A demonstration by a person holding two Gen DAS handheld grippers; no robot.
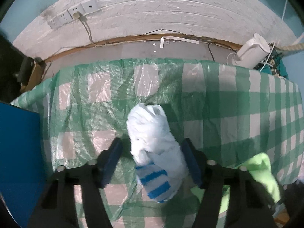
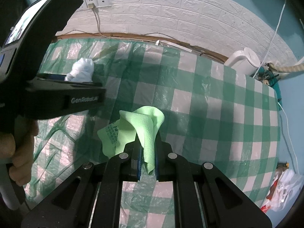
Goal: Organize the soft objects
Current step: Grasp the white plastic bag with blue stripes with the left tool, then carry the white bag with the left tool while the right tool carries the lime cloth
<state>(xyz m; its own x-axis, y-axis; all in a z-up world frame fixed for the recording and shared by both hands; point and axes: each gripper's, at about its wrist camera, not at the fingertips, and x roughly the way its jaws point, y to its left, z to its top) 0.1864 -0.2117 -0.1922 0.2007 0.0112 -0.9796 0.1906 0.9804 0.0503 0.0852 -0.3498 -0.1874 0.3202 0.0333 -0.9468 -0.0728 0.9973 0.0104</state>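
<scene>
A rolled white sock with blue stripes (image 1: 153, 142) lies on the green-checked plastic tablecloth (image 1: 228, 114). My left gripper (image 1: 152, 141) points down over it with a finger on each side. The right pad is against the sock, while the left pad (image 1: 114, 155) stands a little apart, so the gripper is open. My right gripper (image 2: 147, 140) is shut on a light green cloth (image 2: 148, 125), which bunches up above the fingertips. That cloth (image 1: 262, 167) also shows at the lower right of the left wrist view. In the right wrist view the sock (image 2: 81, 70) sits behind the left gripper's body.
A white kettle-like appliance (image 1: 252, 49) with cables stands at the table's far right corner. A blue panel (image 1: 17, 152) rises at the left edge. A hand (image 2: 19, 152) holds the left gripper's handle. Plastic bags (image 2: 281, 190) lie off the table at right.
</scene>
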